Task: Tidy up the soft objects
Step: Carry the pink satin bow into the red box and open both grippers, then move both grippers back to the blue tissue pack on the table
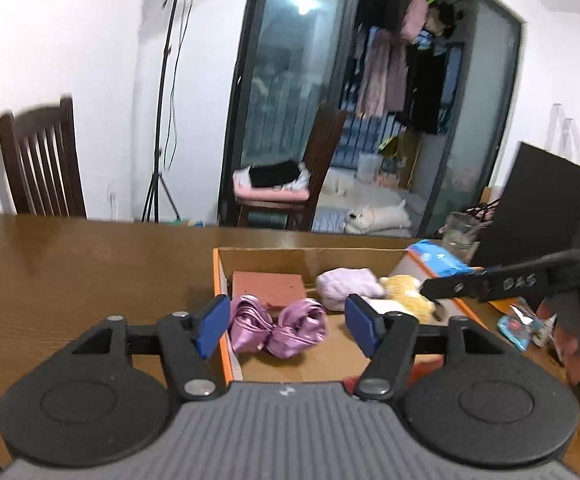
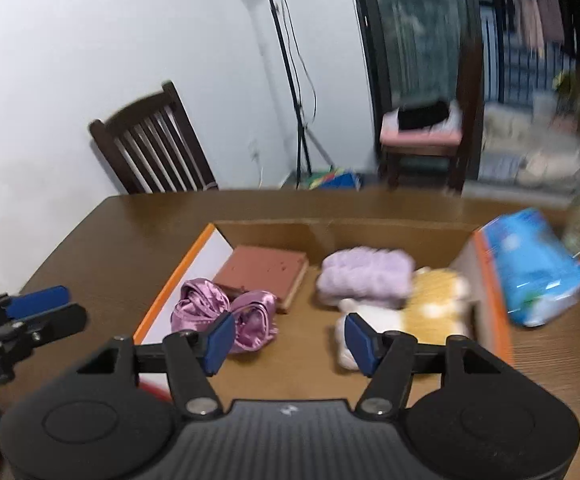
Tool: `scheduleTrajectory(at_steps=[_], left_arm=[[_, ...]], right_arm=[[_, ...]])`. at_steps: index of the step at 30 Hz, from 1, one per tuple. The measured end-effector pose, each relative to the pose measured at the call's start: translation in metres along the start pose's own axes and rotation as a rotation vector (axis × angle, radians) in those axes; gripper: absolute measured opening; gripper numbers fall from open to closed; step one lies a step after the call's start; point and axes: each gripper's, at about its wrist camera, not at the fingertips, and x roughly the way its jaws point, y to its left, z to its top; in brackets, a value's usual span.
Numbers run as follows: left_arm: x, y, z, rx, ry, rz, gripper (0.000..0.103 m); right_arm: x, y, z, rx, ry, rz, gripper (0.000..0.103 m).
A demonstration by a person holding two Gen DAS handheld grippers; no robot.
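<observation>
Left hand-held gripper (image 1: 286,330) hovers with jaws apart over cardboard box (image 1: 274,254) on desk (image 1: 90,272). Box holds pink satin fabric (image 1: 278,326), brown sponge (image 1: 268,288), lilac towel (image 1: 347,286), yellow plush (image 1: 407,294).

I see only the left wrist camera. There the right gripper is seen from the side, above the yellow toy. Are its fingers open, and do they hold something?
Observer: The right gripper is open, and nothing is gripped between its fingers.
Operator: Is the toy completely yellow?
Observer: No. The yellow toy has a white part at its near end, on the side towards the gripper.
Operator: And the brown block, is it one material?
Observer: The brown block shows a lighter layer along its bottom edge.
</observation>
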Motion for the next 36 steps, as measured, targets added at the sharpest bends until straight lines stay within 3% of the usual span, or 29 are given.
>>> scheduleTrajectory(at_steps=[5,11,16,20,27,36], left_arm=[[-0.075,-0.028,-0.049,0.031,-0.097,0.015,0.077],[-0.144,-0.052,-0.149,-0.007,-0.091,-0.039,0.081],[-0.168,-0.057,-0.212,-0.058,-0.021,-0.058,0.082],[-0.179,-0.061,-0.238,-0.055,0.000,-0.095,0.082],[-0.192,-0.065,-0.250,-0.034,-0.047,-0.110,0.084],[-0.175,-0.063,-0.247,-0.060,-0.027,-0.105,0.084]], right_arm=[[-0.090,0.008,-0.054,-0.043,-0.140,-0.030,0.070],[-0.160,0.021,-0.177,0.006,-0.216,0.049,0.075],[-0.170,0.041,-0.263,0.044,-0.192,0.005,0.076],[-0.170,0.055,-0.309,0.056,-0.159,-0.031,0.076],[-0.178,0.079,-0.353,-0.018,-0.193,-0.073,0.076],[-0.173,0.075,-0.340,-0.017,-0.248,-0.093,0.076]])
